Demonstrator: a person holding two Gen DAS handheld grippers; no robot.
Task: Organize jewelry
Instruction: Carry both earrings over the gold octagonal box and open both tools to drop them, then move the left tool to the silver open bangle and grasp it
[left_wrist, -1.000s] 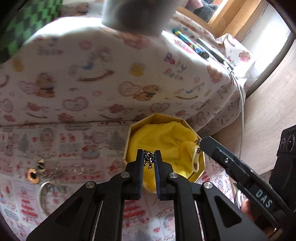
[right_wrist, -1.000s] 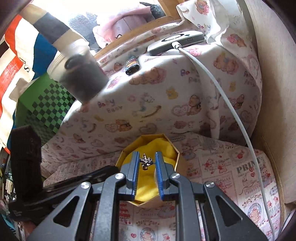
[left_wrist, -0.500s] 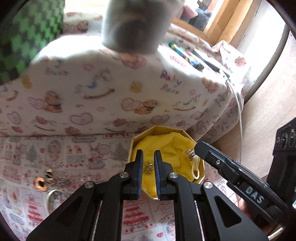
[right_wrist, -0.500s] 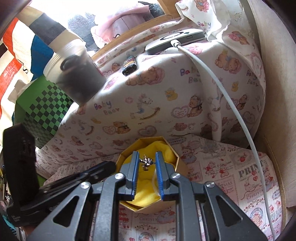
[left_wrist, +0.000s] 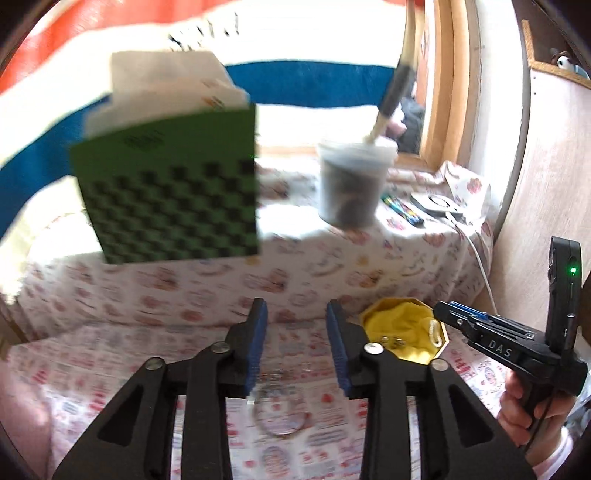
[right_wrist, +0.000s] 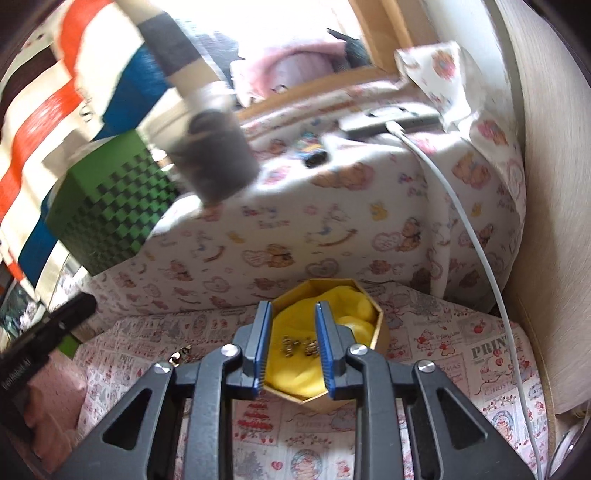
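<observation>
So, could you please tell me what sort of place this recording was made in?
Most likely a lived-in room at home, perhaps a bedroom: a teddy-bear print cloth drapes the furniture, a phone on its charging cable lies on top, and a yellow-lined jewelry box sits below.

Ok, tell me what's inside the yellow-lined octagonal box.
Inside the gold octagonal cardboard box: crumpled yellow cloth lining with two small metal earrings lying on it, and a pale loop near one wall. Whatever lies beneath the cloth is covered.

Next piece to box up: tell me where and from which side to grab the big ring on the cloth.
Take the big ring by its near rim, coming straight down with the open left claw, one finger inside the loop. It seems to lie flat on the cloth, leaving no side edge to pinch.
</observation>
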